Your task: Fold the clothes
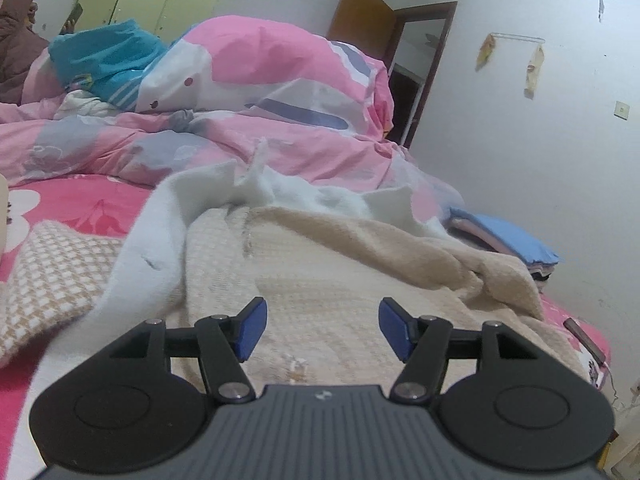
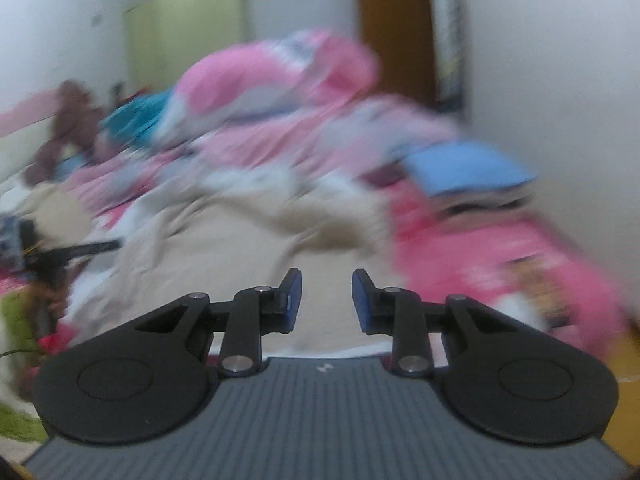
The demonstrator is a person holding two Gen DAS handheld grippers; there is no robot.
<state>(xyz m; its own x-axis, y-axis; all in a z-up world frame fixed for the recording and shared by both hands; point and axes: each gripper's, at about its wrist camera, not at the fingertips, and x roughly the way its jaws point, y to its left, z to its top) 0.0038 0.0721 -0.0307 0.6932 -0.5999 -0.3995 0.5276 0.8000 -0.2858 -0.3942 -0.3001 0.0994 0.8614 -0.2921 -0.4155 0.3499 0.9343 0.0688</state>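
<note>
A beige knitted garment with a white fleecy lining lies rumpled on the bed. My left gripper hovers just above its beige side, open, with nothing between the blue pads. The right wrist view is smeared by motion. There my right gripper stands above the near end of the same beige garment, its jaws apart with only air between them. At that view's left edge the left gripper's black body shows, held by a hand.
A pink floral sheet covers the bed, and a heaped pink quilt with a teal cloth fills the back. A folded stack topped with blue sits by the white wall. An open brown door is behind.
</note>
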